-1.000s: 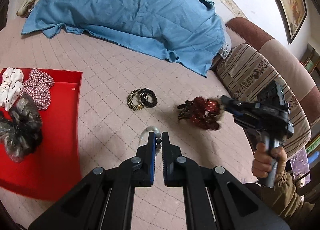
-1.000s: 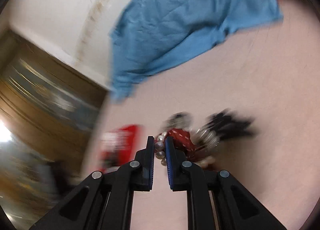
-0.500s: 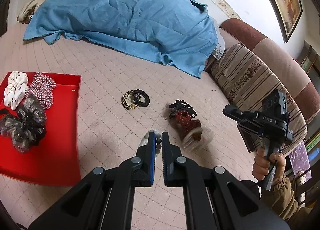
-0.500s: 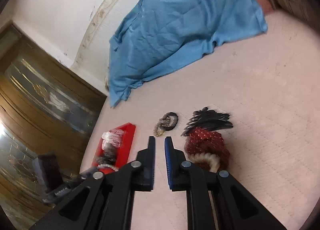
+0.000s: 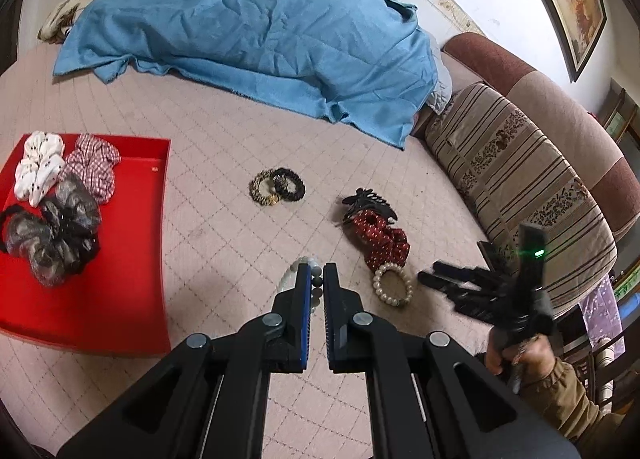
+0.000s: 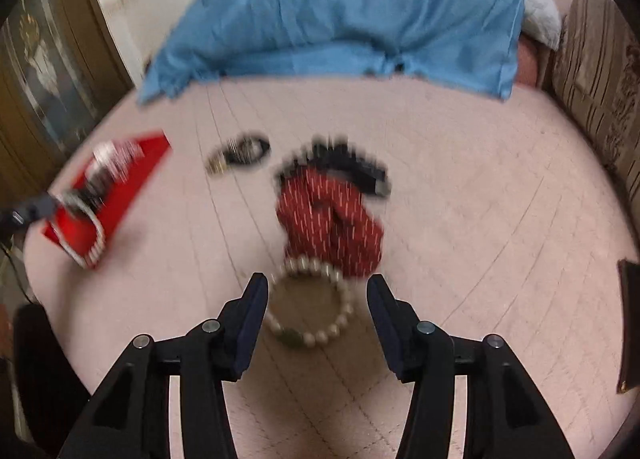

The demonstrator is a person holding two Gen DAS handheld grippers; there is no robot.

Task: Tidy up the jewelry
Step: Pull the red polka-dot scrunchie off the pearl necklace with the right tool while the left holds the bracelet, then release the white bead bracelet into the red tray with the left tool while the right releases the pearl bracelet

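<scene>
My left gripper (image 5: 316, 273) is shut on a bead bracelet (image 5: 317, 291) of grey and pale beads, held above the bed; the same strand (image 6: 86, 237) hangs at the left of the right wrist view. My right gripper (image 6: 318, 289) has its jaws opening. A pearl bracelet (image 6: 310, 305) lies on the bed between its fingers, and the pads are clear of it. That pearl bracelet (image 5: 393, 284) rests against a red dotted scrunchie (image 5: 380, 237), with a black claw clip (image 5: 368, 201) beyond. Two hair ties (image 5: 276, 187) lie mid-bed. A red tray (image 5: 132, 259) on the left holds several scrunchies.
A crumpled blue cloth (image 5: 248, 27) covers the far side of the bed. A striped cushion (image 5: 520, 179) and a brown headboard run along the right. A person's hand (image 5: 520, 355) holds the right gripper. A wooden door (image 6: 48, 59) stands at the left.
The right gripper carried the red scrunchie, clip and pearl bracelet in the air, then let them down on the bed. Its jaws now stand apart over the pearl bracelet. The left gripper keeps its beads.
</scene>
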